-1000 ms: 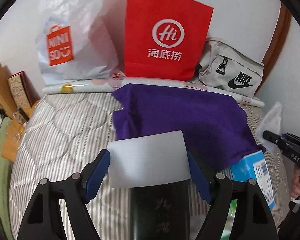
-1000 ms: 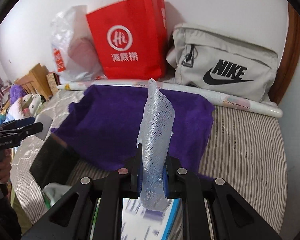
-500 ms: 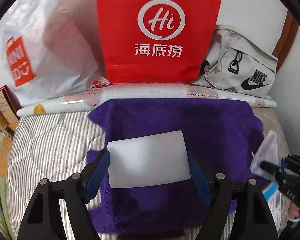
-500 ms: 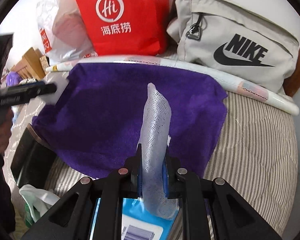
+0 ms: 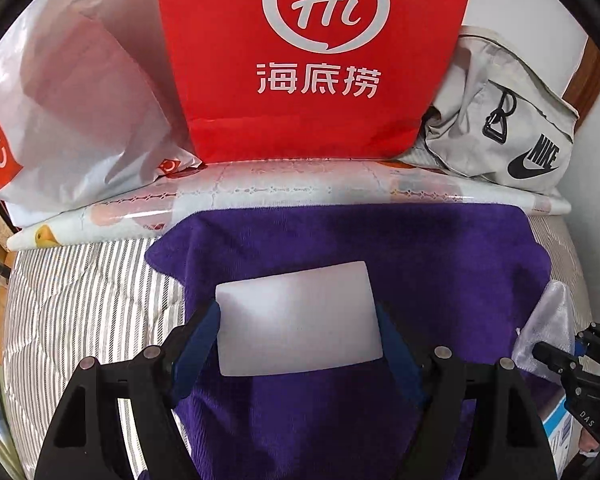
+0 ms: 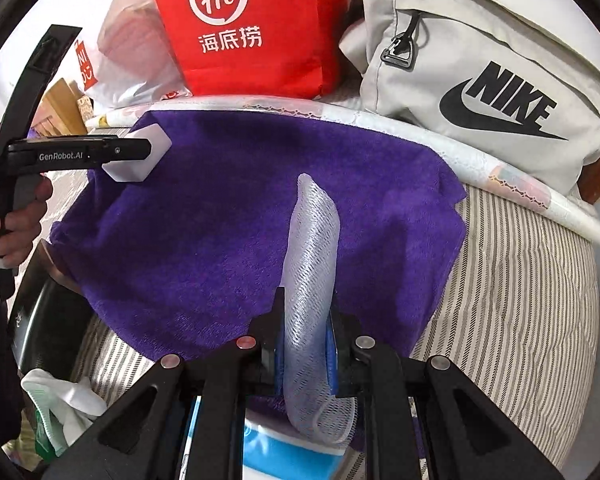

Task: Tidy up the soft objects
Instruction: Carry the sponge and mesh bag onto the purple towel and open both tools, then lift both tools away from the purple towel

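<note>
A purple towel (image 5: 380,248) lies spread on the striped bed; it also shows in the right wrist view (image 6: 228,216). My left gripper (image 5: 298,344) is shut on a white foam block (image 5: 296,316), held just above the towel's left part; the block shows from the side in the right wrist view (image 6: 138,156). My right gripper (image 6: 304,356) is shut on a white mesh foam sleeve (image 6: 312,248) that stands up between the fingers, over the towel's near edge. The sleeve also shows at the right edge of the left wrist view (image 5: 548,328).
A red paper bag (image 5: 308,60), a white plastic bag (image 5: 72,92) and a grey Nike bag (image 6: 480,60) stand along the wall behind a rolled sheet (image 5: 260,188). A blue box (image 6: 296,452) and a dark box (image 6: 48,320) lie at the bed's near side.
Both grippers have moved forward toward the wall, over the purple towel. The left gripper carried the foam block from the bare bed onto the towel. Both grips are unchanged.
</note>
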A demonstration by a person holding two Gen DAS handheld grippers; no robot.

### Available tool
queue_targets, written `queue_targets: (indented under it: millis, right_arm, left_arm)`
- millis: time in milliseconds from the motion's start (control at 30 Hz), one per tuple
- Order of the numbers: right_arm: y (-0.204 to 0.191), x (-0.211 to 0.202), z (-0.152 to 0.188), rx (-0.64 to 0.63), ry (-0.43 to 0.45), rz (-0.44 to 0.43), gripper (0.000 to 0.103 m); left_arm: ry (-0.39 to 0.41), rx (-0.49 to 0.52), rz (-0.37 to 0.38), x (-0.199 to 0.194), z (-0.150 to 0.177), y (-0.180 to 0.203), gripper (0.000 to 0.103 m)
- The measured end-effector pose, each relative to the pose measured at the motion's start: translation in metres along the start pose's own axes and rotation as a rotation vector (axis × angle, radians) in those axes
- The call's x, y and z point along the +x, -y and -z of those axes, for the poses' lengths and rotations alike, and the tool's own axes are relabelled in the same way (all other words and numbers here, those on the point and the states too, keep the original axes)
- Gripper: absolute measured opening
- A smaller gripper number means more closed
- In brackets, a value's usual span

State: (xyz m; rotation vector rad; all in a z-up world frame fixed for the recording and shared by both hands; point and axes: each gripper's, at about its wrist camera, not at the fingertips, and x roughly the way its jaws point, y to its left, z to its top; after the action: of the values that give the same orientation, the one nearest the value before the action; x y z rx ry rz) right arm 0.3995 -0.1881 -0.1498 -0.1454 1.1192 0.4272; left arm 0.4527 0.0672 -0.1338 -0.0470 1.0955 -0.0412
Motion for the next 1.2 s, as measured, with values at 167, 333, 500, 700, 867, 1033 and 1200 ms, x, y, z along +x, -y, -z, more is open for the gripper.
queue_targets:
  millis: [167,333,500,700,867,1033,1200]
  right_arm:
    - [0.005,0.004,-0.001,0.011,-0.009,0.000,0.032]
    - [0.002,0.000,-0.003,-0.004,0.020,0.029,0.063]
    - [-0.004,-0.010,-0.004,-0.029,0.055,0.058,0.073]
    - [-0.008,-0.026,-0.002,-0.012,0.050,0.143,0.073]
    - [-0.018,-0.048,0.008,-0.021,0.087,0.176,0.073]
    - [-0.024,-0.068,0.024,0.029,0.094,0.142,0.076]
    - [-0.033,-0.094,0.051,0.071,0.160,0.106,0.076]
  left_arm:
    - [-0.010,0.018,-0.003,0.007,-0.006,0.003,0.080]
    - [-0.043,0.008,-0.012,0.012,-0.006,0.003,0.082]
    - [-0.041,0.008,-0.044,0.001,-0.003,0.002,0.083]
    - [-0.024,0.037,-0.097,-0.030,0.007,0.001,0.083]
    - [0.037,0.036,-0.111,-0.069,0.030,-0.005,0.082]
    - [0.067,-0.017,-0.109,-0.100,0.069,-0.017,0.082]
    - [0.079,-0.061,-0.115,-0.122,0.110,-0.029,0.082]
